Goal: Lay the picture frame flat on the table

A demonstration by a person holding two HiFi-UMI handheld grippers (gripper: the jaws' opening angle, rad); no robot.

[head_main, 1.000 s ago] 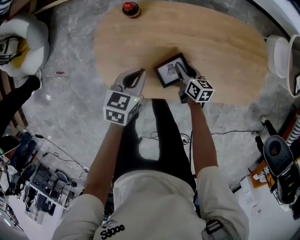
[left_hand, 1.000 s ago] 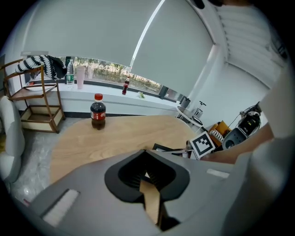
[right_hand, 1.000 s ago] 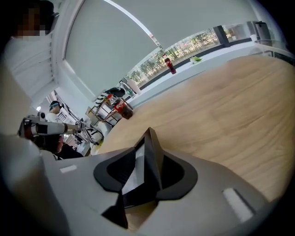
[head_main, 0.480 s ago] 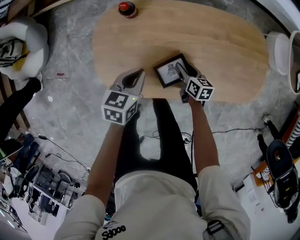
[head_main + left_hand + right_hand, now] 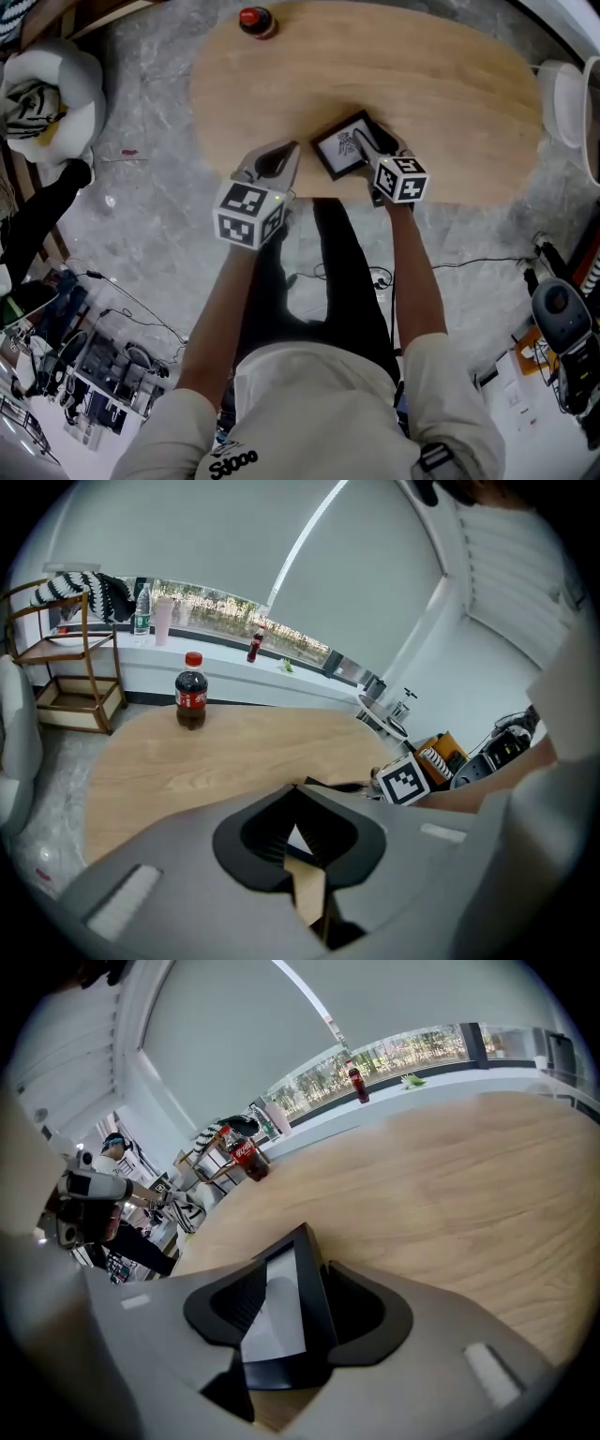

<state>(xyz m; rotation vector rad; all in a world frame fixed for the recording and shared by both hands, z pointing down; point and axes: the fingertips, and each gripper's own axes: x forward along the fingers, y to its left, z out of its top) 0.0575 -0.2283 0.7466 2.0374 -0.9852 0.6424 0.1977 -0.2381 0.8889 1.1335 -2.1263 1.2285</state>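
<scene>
The oval counter (image 5: 450, 84) is mostly bare: all the wood beyond the picture frame (image 5: 339, 145) and to its right is open for a pass. The only thing standing on it is a cola bottle (image 5: 256, 21) at the far left rim, well apart from everything else. At the near edge the frame sits between the jaws of the right gripper (image 5: 373, 145), which have just been opening, so that spot is taken. The left gripper (image 5: 281, 155), jaws together and empty, is just left of the frame, leaving only a narrow strip of wood between them.
</scene>
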